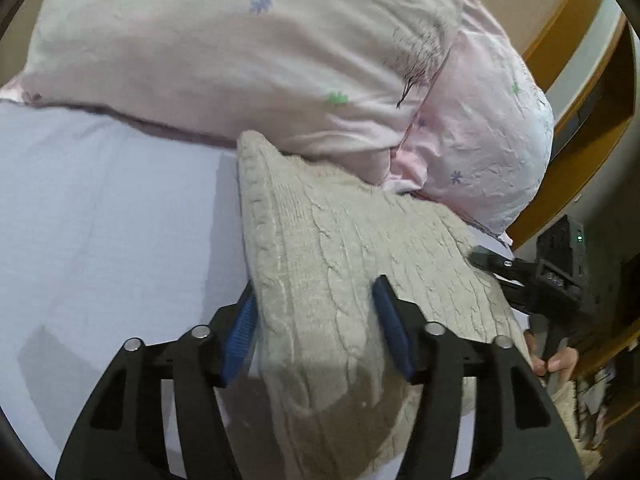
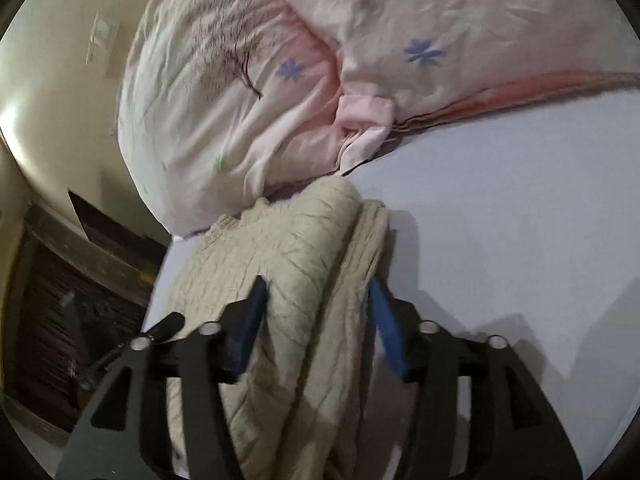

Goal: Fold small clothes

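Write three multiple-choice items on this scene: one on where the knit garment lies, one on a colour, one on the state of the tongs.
1. Where does the beige knit sweater lie?
A. On the pale sheet, its far end against the pink pillows
B. On a wooden floor
C. In a basket

2. What colour are the pads on the tongs' fingers?
A. Red
B. Blue
C. Yellow

3. What state are the left tongs and right tongs in?
A. Both shut on nothing
B. One open, one out of view
C. Both spread wide, with folds of sweater between the fingers

Key:
1 A, the knit rests on the sheet and meets the pillows in both views.
2 B, blue ribbed pads line the black fingers.
3 C, in each wrist view a broad gap between the pads is filled with knit.
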Demonstrator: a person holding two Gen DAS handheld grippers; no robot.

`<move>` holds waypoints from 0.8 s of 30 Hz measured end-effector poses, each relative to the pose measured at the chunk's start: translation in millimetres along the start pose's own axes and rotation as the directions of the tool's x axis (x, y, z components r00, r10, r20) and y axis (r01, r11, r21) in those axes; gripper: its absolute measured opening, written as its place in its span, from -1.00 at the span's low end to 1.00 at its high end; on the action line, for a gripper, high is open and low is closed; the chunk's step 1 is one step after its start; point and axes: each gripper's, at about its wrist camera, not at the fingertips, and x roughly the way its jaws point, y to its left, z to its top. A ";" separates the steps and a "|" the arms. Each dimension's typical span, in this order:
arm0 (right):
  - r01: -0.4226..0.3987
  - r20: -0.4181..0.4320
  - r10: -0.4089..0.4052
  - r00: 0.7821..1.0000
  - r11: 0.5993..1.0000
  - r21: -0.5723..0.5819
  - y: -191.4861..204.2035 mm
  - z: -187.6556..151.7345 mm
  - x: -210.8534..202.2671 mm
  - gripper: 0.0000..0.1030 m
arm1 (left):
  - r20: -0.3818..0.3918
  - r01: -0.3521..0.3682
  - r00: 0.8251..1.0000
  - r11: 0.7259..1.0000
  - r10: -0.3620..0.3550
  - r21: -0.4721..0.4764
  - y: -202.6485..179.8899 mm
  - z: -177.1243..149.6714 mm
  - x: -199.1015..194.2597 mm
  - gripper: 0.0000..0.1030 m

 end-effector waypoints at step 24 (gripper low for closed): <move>0.510 0.292 -0.447 0.845 0.837 -0.196 60.0 -121.3 -102.8 0.96 | -0.002 -0.314 0.948 0.936 0.318 0.159 -21.5 -85.0 -53.9 0.97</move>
